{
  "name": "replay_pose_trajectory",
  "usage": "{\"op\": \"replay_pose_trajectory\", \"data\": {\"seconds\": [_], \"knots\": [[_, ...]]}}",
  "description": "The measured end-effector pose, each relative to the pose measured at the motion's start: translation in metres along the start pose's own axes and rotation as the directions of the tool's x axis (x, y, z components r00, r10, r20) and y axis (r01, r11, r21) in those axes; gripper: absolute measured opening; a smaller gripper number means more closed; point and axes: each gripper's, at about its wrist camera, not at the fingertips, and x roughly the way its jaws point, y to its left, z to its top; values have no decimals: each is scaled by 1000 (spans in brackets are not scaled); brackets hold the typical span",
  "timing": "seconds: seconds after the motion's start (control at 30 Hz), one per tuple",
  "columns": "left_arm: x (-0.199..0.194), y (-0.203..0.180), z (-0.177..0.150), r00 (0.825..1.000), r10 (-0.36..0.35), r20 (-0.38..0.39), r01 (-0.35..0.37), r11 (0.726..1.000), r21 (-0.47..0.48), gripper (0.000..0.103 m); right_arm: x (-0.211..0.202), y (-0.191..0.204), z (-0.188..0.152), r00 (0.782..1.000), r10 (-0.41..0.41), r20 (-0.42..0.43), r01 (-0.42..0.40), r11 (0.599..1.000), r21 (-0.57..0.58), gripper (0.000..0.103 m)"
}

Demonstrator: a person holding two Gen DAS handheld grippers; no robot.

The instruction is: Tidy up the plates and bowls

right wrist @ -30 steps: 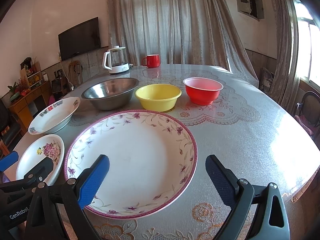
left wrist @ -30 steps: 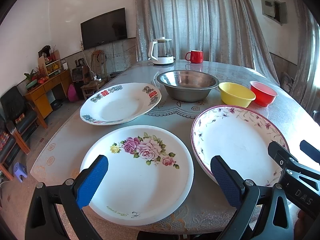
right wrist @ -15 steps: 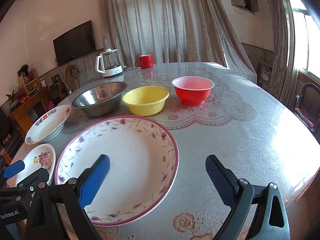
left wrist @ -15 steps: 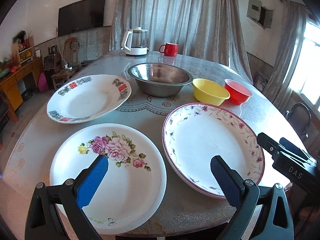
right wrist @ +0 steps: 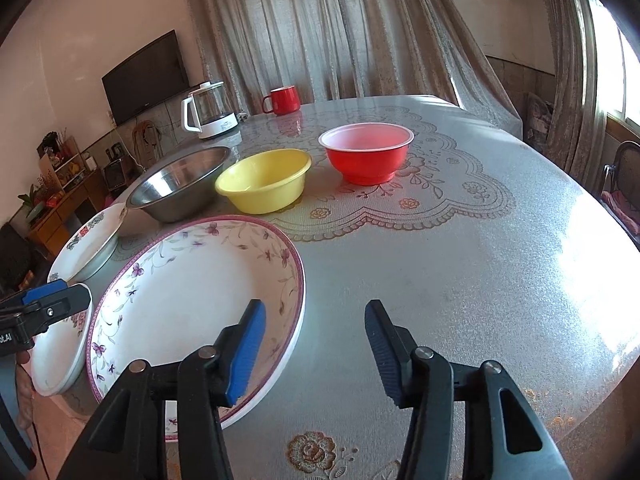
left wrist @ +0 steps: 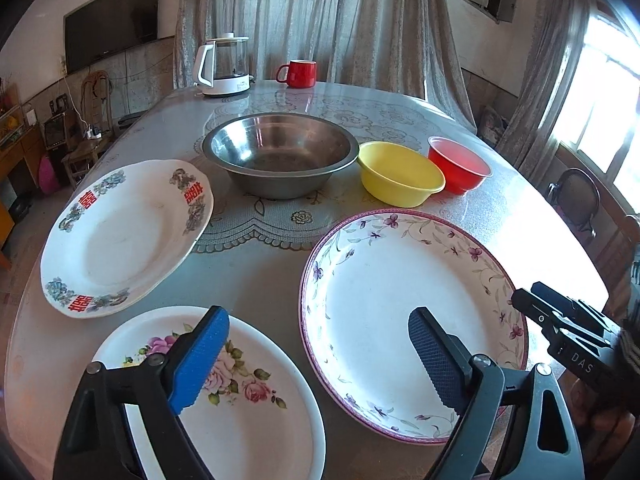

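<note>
Both grippers closing on nothing: left gripper (left wrist: pixel 318 354) over the gap between rose plate (left wrist: pixel 248 432) and purple-rimmed plate (left wrist: pixel 384 292), right gripper (right wrist: pixel 314 346) astride that plate's right rim. Risk: glazed rim slips, plate tips on the table (right wrist: pixel 460 280). Bowls (right wrist: pixel 264 186) unstacked behind.

"DAS" – on the right claw (left wrist: pixel 576 344).

Shiny metal bowl (left wrist: pixel 280 154); glossy plastic yellow bowl (left wrist: pixel 400 174); glazed ceramic plate (left wrist: pixel 408 312).
</note>
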Motion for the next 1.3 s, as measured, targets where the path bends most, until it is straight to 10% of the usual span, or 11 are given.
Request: {"op": "replay_pose_trajectory", "data": {"seconds": [0.33,0.9,1.3], "knots": [[41,2,27,992,-43,-117,48,998,36,38,19,7,-7,992,88,-85,-91,996,-27,52],[57,-11,25,988,0,-155,23,988,149,35,27,15,-10,986,134,-103,-148,978,-145,34],[39,-9,10,983,-99,-157,93,995,-42,35,34,-6,4,975,159,-153,-172,982,-74,29]]}}
